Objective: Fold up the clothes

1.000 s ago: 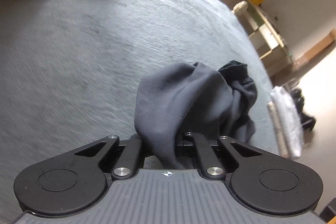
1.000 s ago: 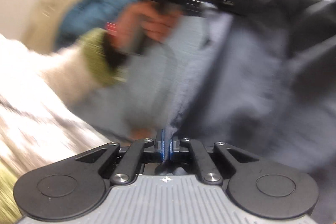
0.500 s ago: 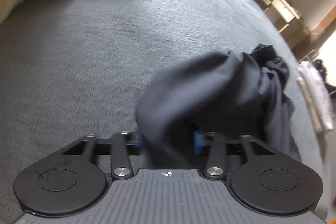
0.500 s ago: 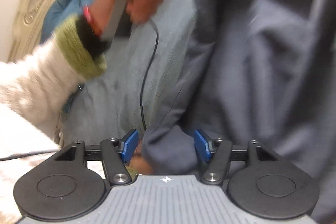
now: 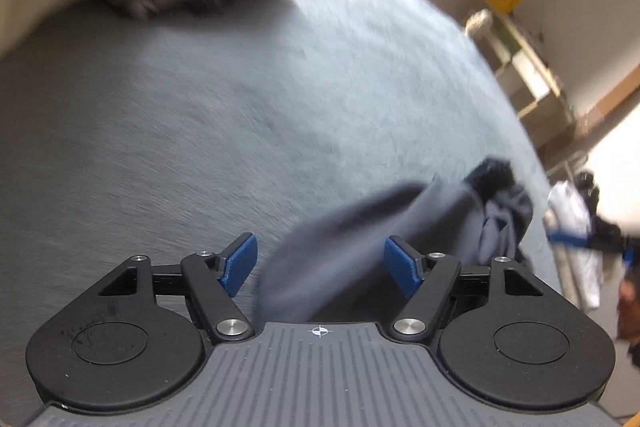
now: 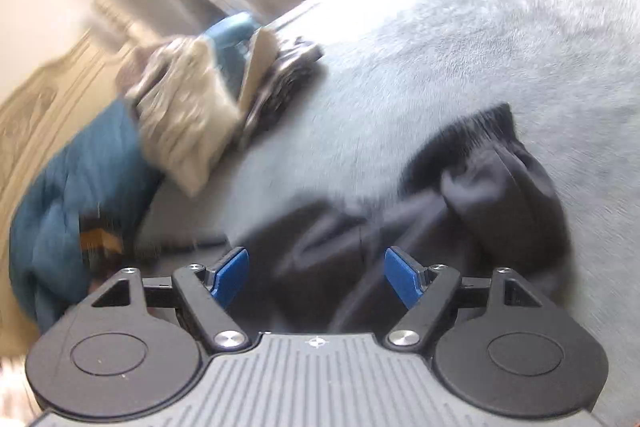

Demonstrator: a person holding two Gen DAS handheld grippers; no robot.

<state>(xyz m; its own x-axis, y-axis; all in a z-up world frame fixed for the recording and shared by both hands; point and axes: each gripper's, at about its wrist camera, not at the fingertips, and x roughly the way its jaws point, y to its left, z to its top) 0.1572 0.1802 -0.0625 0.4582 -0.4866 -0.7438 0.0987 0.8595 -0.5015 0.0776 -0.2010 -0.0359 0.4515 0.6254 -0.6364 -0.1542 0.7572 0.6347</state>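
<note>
Dark grey cloth, a garment (image 5: 360, 247) of some kind, lies bunched on the pale grey bed (image 5: 240, 127), right in front of both tools. Its near edge sits between the blue pads of the left tool (image 5: 318, 265) in the left wrist view, but neither pad presses on it. The jaws have just been opening and stand wide, so the cloth is let go. The right tool (image 6: 316, 277) shows the same thing from the other side: jaws just opened, pads apart, dark folds (image 6: 440, 219) lying loose between and beyond them, nothing gripped.

As for the folding, I would judge it barely begun on this piece. The garment is a rumpled heap with a ribbed cuff or hem sticking up at the far end, not a flat shape with neat edges. It looks to have been dropped onto the bed to be spread out, so smoothing it, finding its corners and making every fold all remain. A dark checked bundle (image 6: 280, 83) near the cream pillow (image 6: 180, 123) and blue quilt (image 6: 80, 179) may be a finished item, though I cannot be sure.

Both views are smeared by motion, so what sort of garment this is stays unclear. Each tool's body hides the cloth nearest the camera. At the right edge of the left view some blurred blue and black shapes could be the other tool, but that is too indistinct to say
</note>
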